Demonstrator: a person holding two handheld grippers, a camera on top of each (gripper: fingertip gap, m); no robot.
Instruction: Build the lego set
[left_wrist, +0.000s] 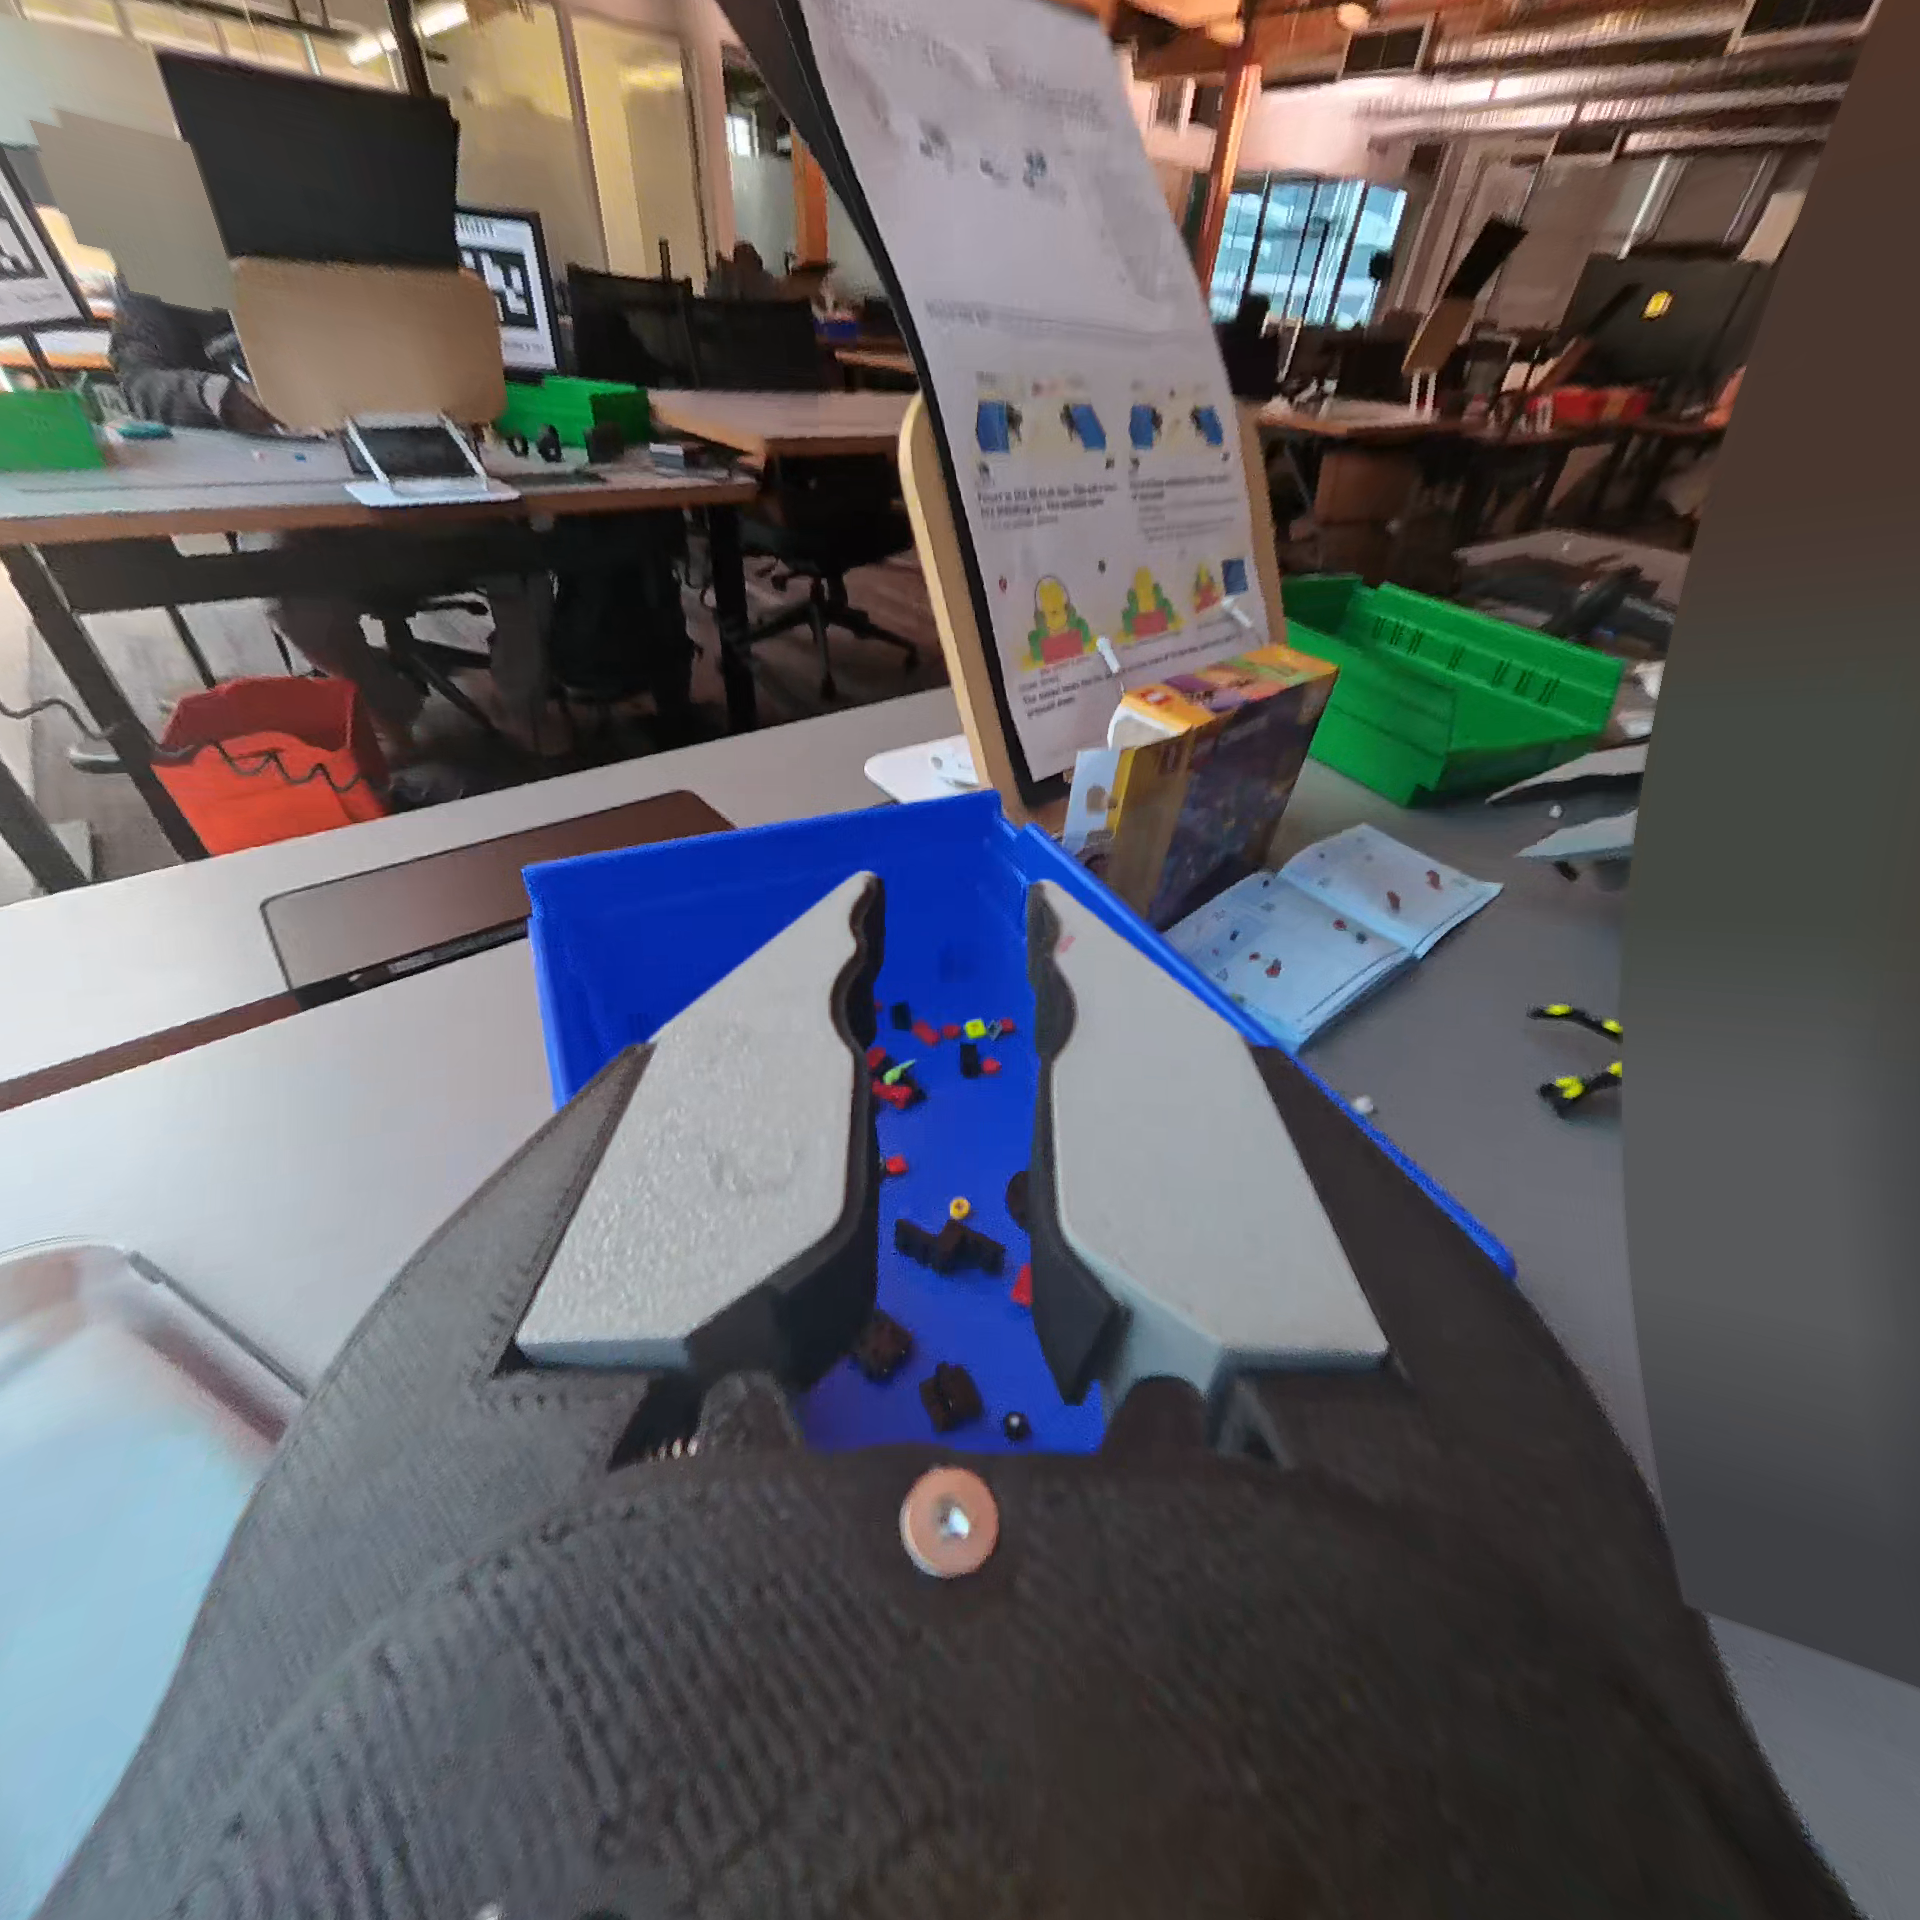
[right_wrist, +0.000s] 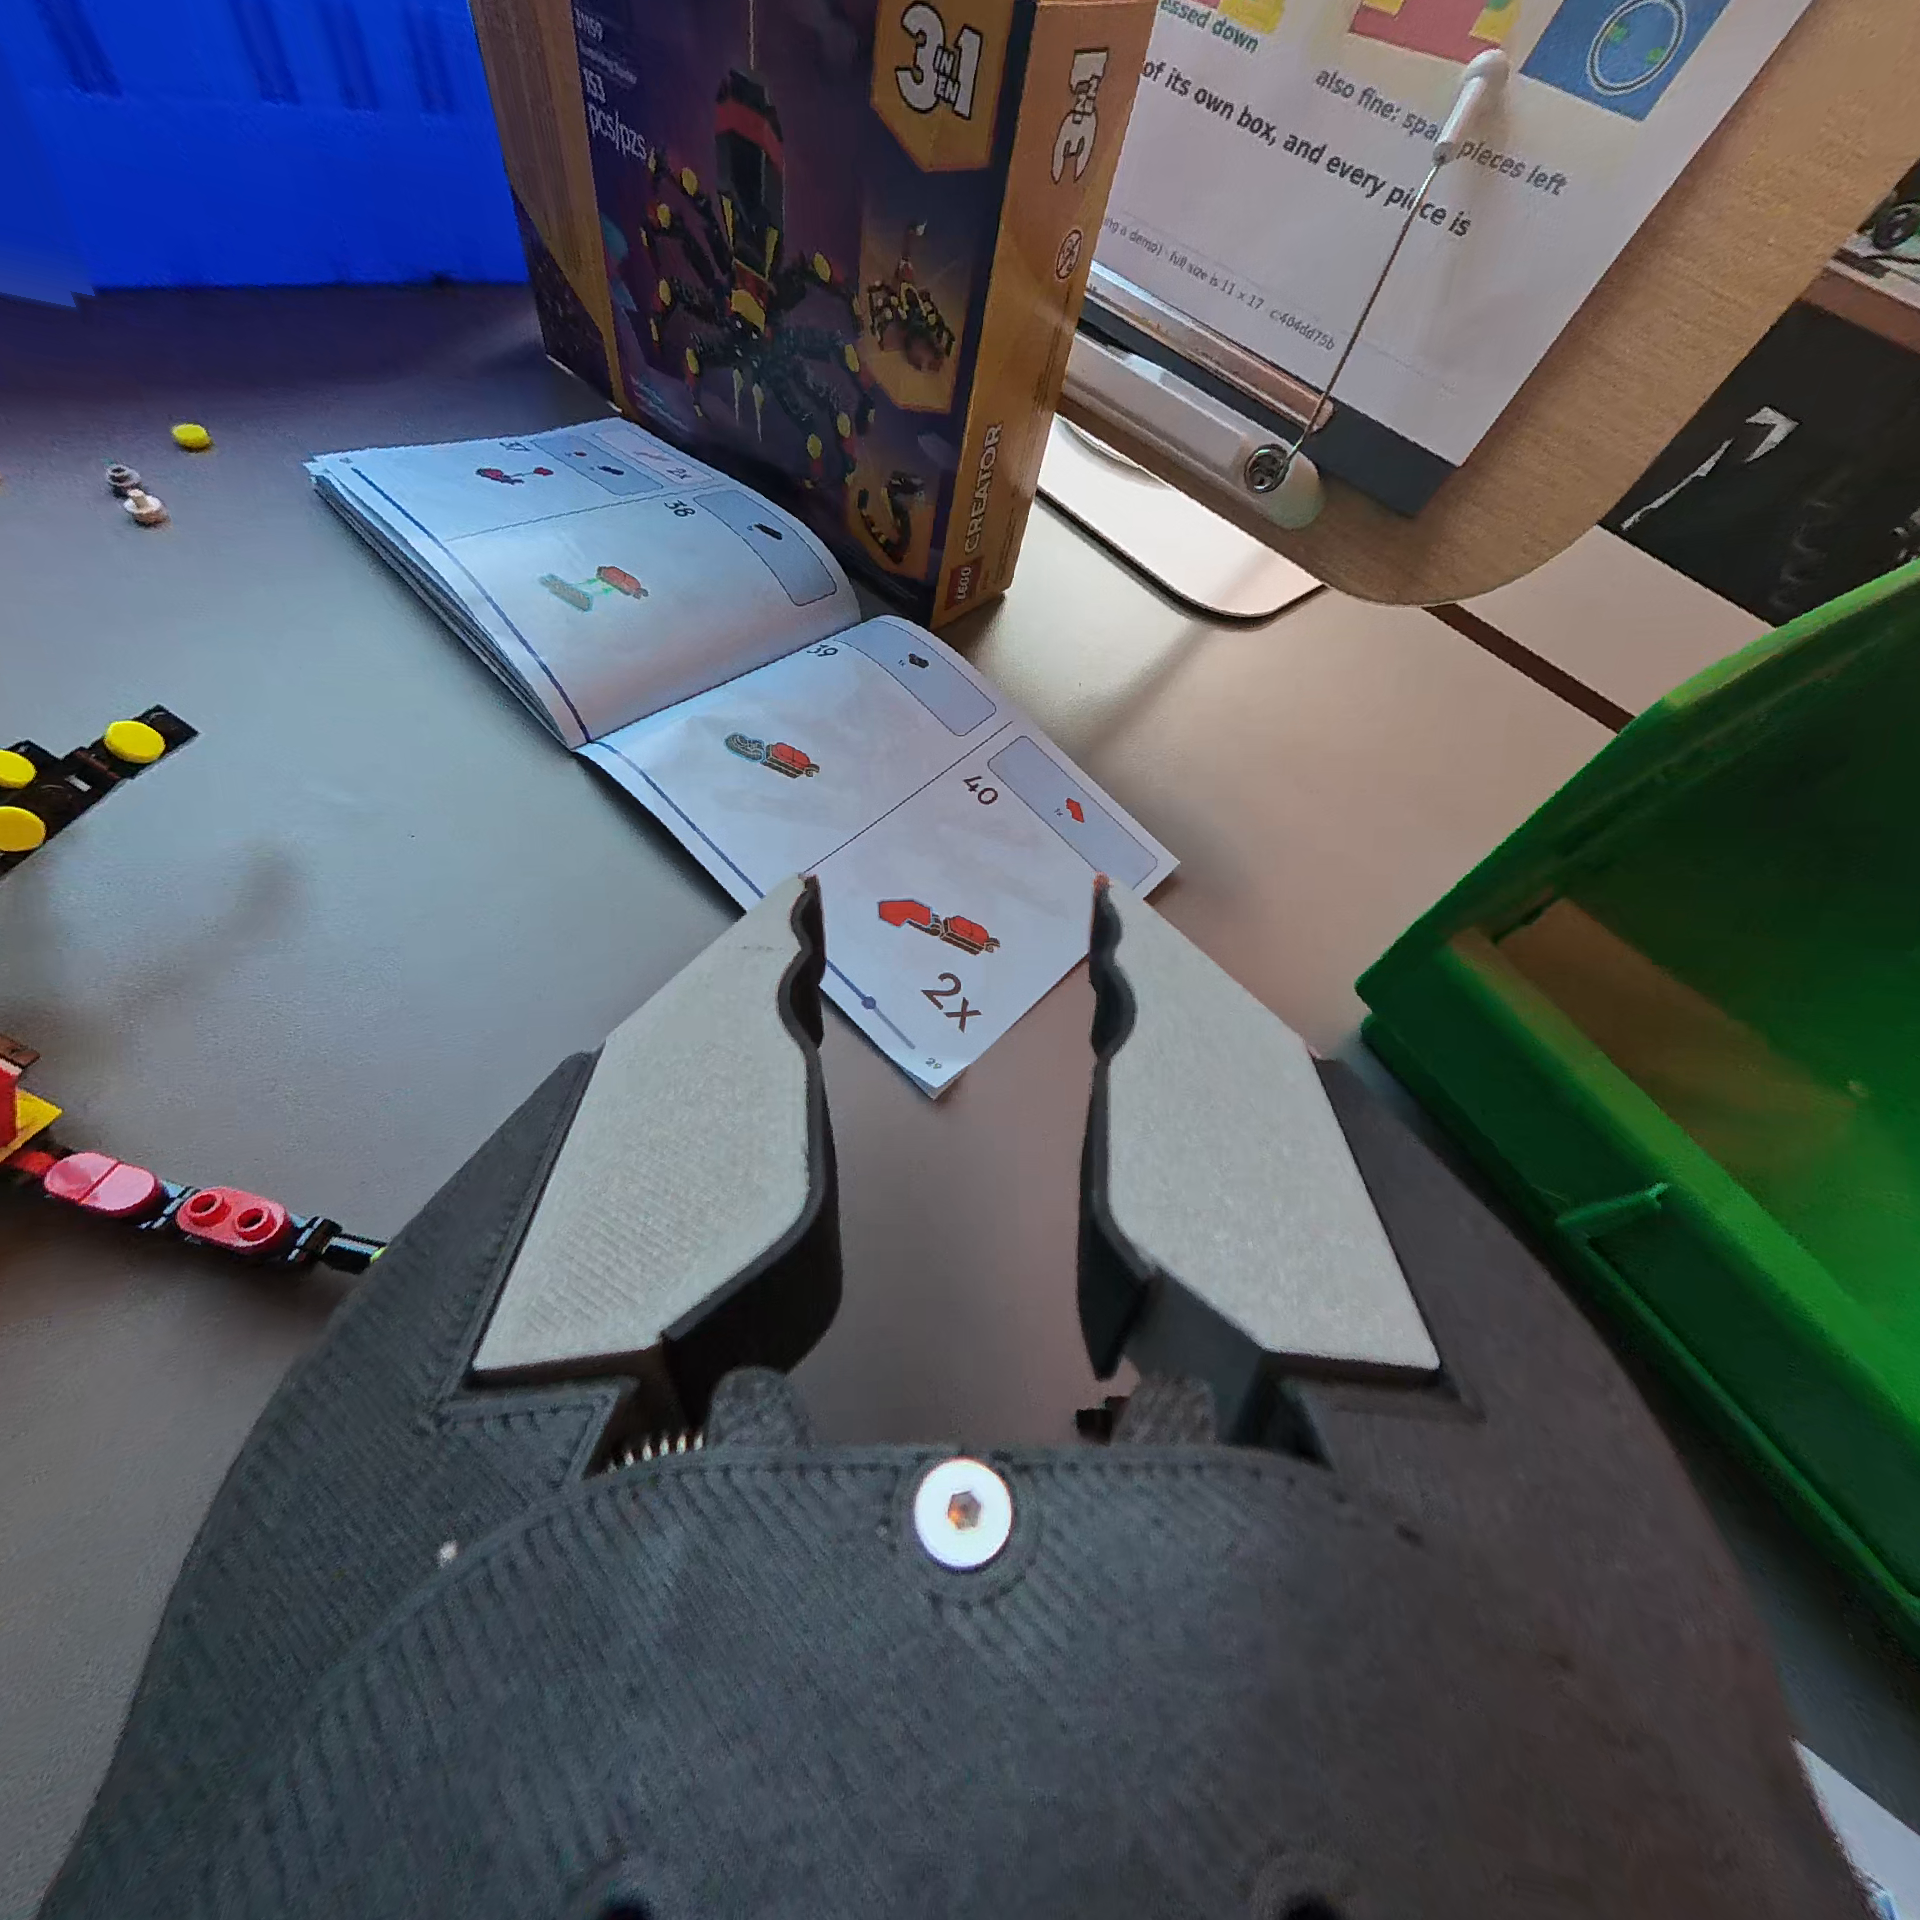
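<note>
L gripper (left_wrist: 954, 914): fingers apart, empty, over blue bin (left_wrist: 727, 914) w/ loose lego pcs (left_wrist: 951, 1242) on its floor. R gripper (right_wrist: 951, 914): fingers apart, empty, above open instruction booklet (right_wrist: 727, 665) on tabletop (right_wrist: 364, 935). Lego box (right_wrist: 810, 291) upright behind booklet; partial build (right_wrist: 166, 1210) to L, green bin (right_wrist: 1683, 1039) to R.

left gripper (left_wrist: 954, 904) jaws parted, empty; right gripper (right_wrist: 954, 899) jaws parted wider, empty.

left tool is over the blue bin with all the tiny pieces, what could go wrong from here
1. The left tool is open above the blue bin, where the small loose pieces lie clustered; it might pinch two or nudge some aside.
2. The right tool hovers open over the open booklet; lowering could crease or shift the page.
</note>
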